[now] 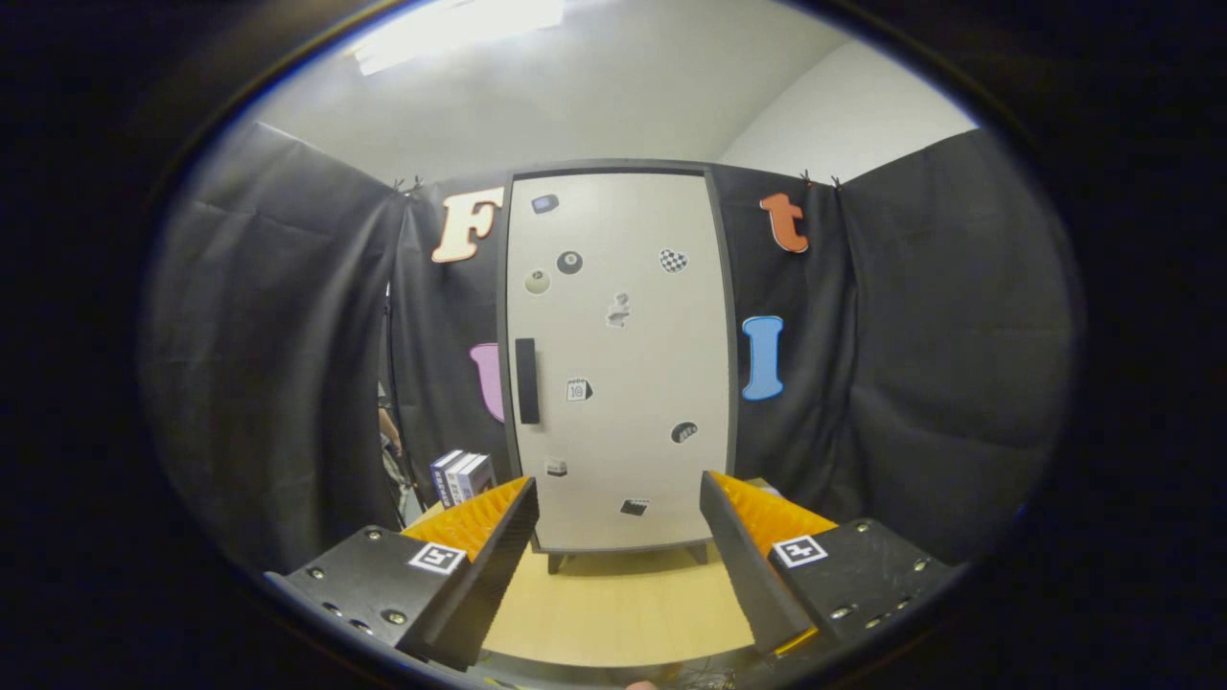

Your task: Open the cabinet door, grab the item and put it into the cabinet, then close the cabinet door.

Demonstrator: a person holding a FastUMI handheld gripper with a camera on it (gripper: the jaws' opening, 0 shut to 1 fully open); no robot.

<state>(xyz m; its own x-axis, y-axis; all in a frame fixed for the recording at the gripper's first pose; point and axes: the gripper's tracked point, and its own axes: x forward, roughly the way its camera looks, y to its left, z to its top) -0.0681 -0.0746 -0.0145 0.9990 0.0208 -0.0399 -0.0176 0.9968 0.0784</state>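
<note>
A tall white cabinet (623, 364) with a dark frame stands on short legs at the far side of the wooden table (613, 604). Its door is closed and carries several small stickers. A dark vertical handle (526, 380) sits near the door's left edge. A small box with blue and white sides (462, 476) stands on the table left of the cabinet, just beyond my left finger. My gripper (618, 494) is open, well short of the cabinet, with nothing between its fingers.
Black cloth walls enclose the booth on the left, right and behind the cabinet. A gap in the cloth at the left shows part of a person (391, 441). Bare tabletop lies between my fingers and the cabinet.
</note>
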